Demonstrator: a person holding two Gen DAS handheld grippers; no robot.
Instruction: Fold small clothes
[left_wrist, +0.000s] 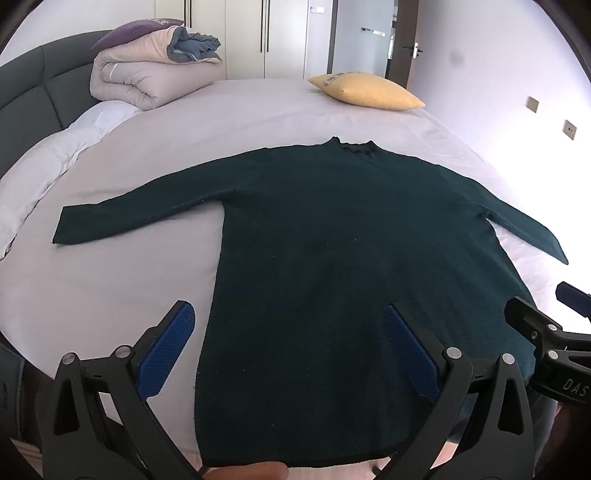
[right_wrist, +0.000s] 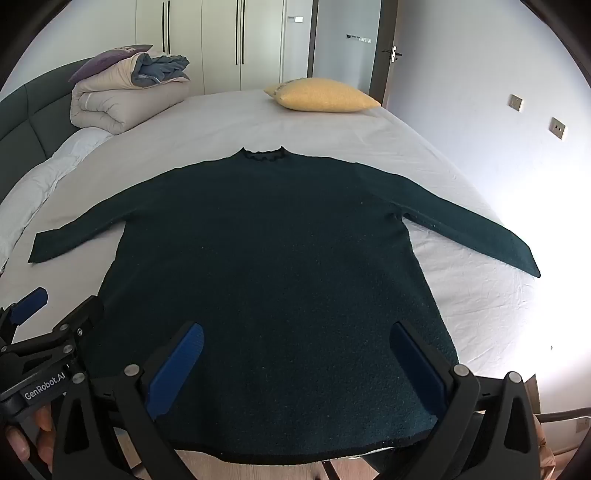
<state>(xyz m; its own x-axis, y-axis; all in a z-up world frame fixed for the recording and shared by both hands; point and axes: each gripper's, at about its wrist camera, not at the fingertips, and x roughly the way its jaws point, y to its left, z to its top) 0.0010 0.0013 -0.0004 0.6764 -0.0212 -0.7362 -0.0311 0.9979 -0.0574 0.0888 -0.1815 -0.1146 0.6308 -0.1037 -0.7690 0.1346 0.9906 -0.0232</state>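
A dark green long-sleeved sweater (left_wrist: 332, 240) (right_wrist: 266, 251) lies flat on the white bed sheet (left_wrist: 110, 280) (right_wrist: 480, 295), collar away from me and both sleeves spread out to the sides. Its hem hangs at the near edge of the bed. My left gripper (left_wrist: 290, 332) hovers open above the left part of the hem, nothing between its blue pads. My right gripper (right_wrist: 297, 354) hovers open above the lower middle of the sweater, holding nothing. Each gripper shows at the edge of the other's view: the right gripper (left_wrist: 543, 321) and the left gripper (right_wrist: 62, 306).
A yellow pillow (left_wrist: 365, 90) (right_wrist: 321, 94) lies at the far side of the bed. A folded duvet stack (left_wrist: 147, 70) (right_wrist: 122, 92) sits at the far left by the dark headboard (left_wrist: 33, 88). White bedding (left_wrist: 55, 162) bunches along the left. Wardrobe doors and a door stand behind.
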